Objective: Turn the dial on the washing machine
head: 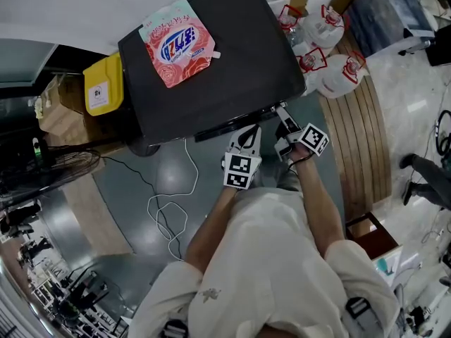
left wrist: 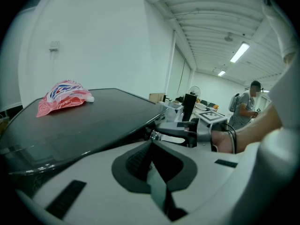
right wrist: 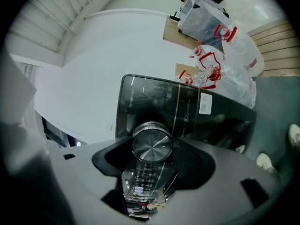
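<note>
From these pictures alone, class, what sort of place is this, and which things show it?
Probably a lab or workshop, not a home laundry: the washing machine stands on open floor beside a loose white cable, cluttered equipment sits nearby, and strip lights hang over an office-like room.

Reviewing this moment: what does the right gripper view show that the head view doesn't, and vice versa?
Only the right gripper view: the silver dial, gripped by the right gripper, on the control panel. Only the head view: the pink pouch on top, the yellow container, the left gripper. Both: the washing machine and the white bags.
</note>
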Action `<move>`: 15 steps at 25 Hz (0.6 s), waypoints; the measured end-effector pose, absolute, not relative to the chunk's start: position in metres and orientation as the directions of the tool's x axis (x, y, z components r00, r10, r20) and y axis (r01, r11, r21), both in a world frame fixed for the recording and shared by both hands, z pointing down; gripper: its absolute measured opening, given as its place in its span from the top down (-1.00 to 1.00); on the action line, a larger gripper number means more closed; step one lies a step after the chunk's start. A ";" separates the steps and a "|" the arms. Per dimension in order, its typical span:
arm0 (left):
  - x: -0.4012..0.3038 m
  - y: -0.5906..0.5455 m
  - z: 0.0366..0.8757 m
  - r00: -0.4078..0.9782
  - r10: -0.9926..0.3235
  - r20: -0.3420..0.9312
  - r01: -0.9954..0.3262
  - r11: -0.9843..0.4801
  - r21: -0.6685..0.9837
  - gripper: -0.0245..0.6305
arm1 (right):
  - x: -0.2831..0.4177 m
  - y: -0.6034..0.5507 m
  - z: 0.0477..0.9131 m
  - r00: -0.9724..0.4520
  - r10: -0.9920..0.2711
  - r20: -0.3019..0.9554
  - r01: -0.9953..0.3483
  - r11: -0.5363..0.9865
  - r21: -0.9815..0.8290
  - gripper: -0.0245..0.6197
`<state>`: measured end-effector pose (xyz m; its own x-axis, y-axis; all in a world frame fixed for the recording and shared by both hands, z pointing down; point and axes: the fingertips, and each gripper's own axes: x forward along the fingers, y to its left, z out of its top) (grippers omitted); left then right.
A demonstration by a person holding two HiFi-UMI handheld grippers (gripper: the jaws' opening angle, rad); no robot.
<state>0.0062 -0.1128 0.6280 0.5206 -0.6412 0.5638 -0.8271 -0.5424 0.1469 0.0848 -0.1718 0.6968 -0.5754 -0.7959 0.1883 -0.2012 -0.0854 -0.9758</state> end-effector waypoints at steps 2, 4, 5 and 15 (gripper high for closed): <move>0.006 -0.112 0.628 0.521 -0.641 0.564 -0.827 -0.542 0.147 0.89 | 0.085 -0.172 0.696 -0.573 -0.800 0.177 -0.183 -0.085 -0.979 0.06; 0.006 -0.112 0.628 0.521 -0.642 0.563 -0.827 -0.543 0.147 0.89 | 0.084 -0.172 0.696 -0.569 -0.803 0.175 -0.171 -0.092 -0.981 0.06; 0.006 -0.111 0.628 0.521 -0.642 0.562 -0.827 -0.543 0.147 0.89 | 0.085 -0.171 0.697 -0.567 -0.804 0.179 -0.168 -0.099 -0.981 0.06; 0.004 -0.108 0.626 0.514 -0.650 0.560 -0.833 -0.535 0.144 0.89 | 0.086 -0.170 0.697 -0.533 -0.827 0.179 -0.111 -0.141 -0.984 0.06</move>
<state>0.0041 -0.1078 0.6258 0.5139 -0.6496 0.5603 -0.8328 -0.5345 0.1441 0.0859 -0.1702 0.6974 -0.5333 -0.8268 0.1788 -0.1108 -0.1413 -0.9838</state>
